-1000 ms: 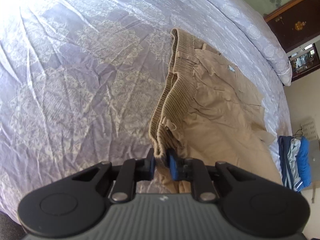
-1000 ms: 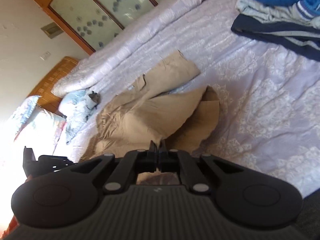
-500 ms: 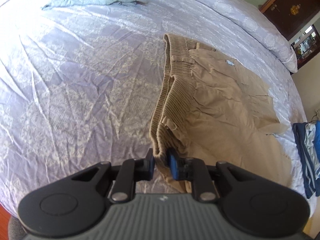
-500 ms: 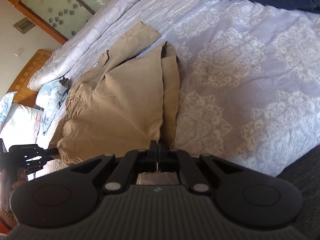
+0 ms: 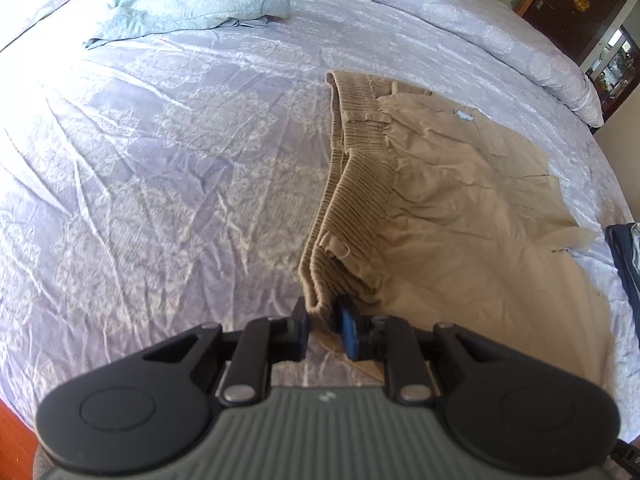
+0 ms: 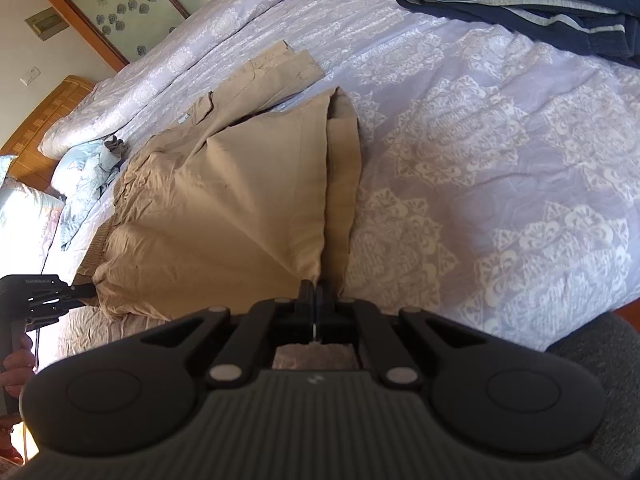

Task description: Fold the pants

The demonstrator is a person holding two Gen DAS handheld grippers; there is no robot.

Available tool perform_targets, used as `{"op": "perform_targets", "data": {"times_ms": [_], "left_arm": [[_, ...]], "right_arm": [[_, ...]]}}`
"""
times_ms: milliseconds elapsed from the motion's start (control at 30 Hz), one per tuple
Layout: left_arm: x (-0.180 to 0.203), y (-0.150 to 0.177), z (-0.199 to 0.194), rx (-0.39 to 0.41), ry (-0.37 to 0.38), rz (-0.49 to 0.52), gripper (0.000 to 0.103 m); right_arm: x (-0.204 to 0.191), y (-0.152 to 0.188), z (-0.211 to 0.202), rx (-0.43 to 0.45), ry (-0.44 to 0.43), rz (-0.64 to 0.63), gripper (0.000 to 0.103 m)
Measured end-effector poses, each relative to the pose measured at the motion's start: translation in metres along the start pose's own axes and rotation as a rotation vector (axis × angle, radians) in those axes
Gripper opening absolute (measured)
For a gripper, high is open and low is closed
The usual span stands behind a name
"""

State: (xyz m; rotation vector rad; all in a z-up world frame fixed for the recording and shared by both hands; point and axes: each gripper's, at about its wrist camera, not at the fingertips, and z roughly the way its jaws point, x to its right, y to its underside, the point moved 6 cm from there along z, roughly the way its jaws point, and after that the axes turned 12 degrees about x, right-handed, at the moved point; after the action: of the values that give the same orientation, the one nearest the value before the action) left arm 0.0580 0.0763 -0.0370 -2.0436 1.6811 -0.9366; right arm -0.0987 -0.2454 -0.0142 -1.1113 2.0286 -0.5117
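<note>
- The tan pants (image 5: 460,216) lay folded on the lavender patterned bedspread (image 5: 160,180), occupying the centre and right of the left wrist view.
- The ribbed waistband (image 5: 352,208) ran down the middle of that view toward the left gripper (image 5: 324,324).
- The left gripper's jaws gripped the near end of the waistband; the blue pads (image 5: 350,330) stood slightly apart with the doubled band between them.
- In the right wrist view, the pants (image 6: 224,208) filled the centre left of the frame, with the leg ends (image 6: 280,64) reaching toward the upper centre.
- The right gripper (image 6: 314,292) was clenched on a corner of the folded fabric at lower centre, jaws pressed together.
- The left gripper (image 6: 84,290) showed at the left edge of that view, at the waistband end, with a hand (image 6: 16,364) below it.
- A pale blue cloth (image 5: 188,4) lay at the upper left of the left wrist view.
- Dark blue striped clothing (image 6: 520,4) lay at the upper right of the right wrist view, well apart from the pants.
</note>
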Motion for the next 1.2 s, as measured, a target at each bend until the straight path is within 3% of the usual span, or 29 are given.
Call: {"op": "perform_targets", "data": {"times_ms": [67, 133, 200, 267, 300, 433, 600, 767, 833, 867, 900, 933, 1033, 1200], "left_arm": [[0.003, 0.000, -0.001, 0.004, -0.010, 0.022, 0.017], [0.004, -0.001, -0.002, 0.001, -0.021, 0.035, 0.024], [0.001, -0.002, -0.005, -0.015, -0.004, 0.009, 0.030], [-0.005, -0.003, -0.010, -0.045, 0.077, -0.070, 0.039], [-0.007, -0.004, -0.013, -0.054, 0.115, -0.105, 0.045], [-0.013, -0.006, -0.014, -0.080, 0.211, -0.214, 0.060], [-0.019, -0.007, 0.000, -0.125, 0.247, -0.304, 0.066], [-0.021, -0.007, 0.018, -0.141, 0.235, -0.358, 0.052], [-0.021, -0.008, 0.021, -0.144, 0.200, -0.343, 0.035], [-0.021, -0.008, 0.022, -0.145, 0.184, -0.337, 0.030], [-0.022, -0.007, 0.021, -0.146, 0.167, -0.331, 0.017], [-0.024, -0.007, 0.021, -0.149, 0.163, -0.333, 0.016], [-0.029, -0.006, 0.008, -0.139, 0.184, -0.381, 0.014], [-0.028, -0.010, -0.029, -0.110, 0.211, -0.380, 0.013]], "right_arm": [[0.000, -0.001, 0.001, -0.003, -0.003, 0.003, 0.003], [0.000, -0.003, -0.002, -0.007, -0.011, 0.012, 0.006], [-0.003, -0.007, -0.010, 0.017, -0.006, 0.000, 0.017], [-0.006, -0.010, -0.021, 0.042, -0.030, -0.021, 0.039], [-0.007, -0.012, -0.026, 0.043, -0.056, -0.005, 0.042], [0.001, -0.014, -0.034, 0.031, -0.093, 0.097, 0.044], [0.026, -0.007, -0.027, -0.013, -0.096, 0.293, 0.046], [0.029, -0.003, -0.006, -0.037, -0.114, 0.363, 0.046], [0.026, -0.006, 0.001, -0.024, -0.122, 0.382, 0.046], [0.023, -0.009, 0.005, -0.024, -0.125, 0.378, 0.040], [0.021, -0.011, 0.007, -0.025, -0.120, 0.358, 0.031], [0.018, -0.012, 0.008, -0.039, -0.103, 0.322, 0.008], [0.015, -0.012, 0.007, -0.050, -0.111, 0.307, 0.006], [0.012, -0.033, -0.020, 0.022, -0.181, 0.358, 0.006]]}}
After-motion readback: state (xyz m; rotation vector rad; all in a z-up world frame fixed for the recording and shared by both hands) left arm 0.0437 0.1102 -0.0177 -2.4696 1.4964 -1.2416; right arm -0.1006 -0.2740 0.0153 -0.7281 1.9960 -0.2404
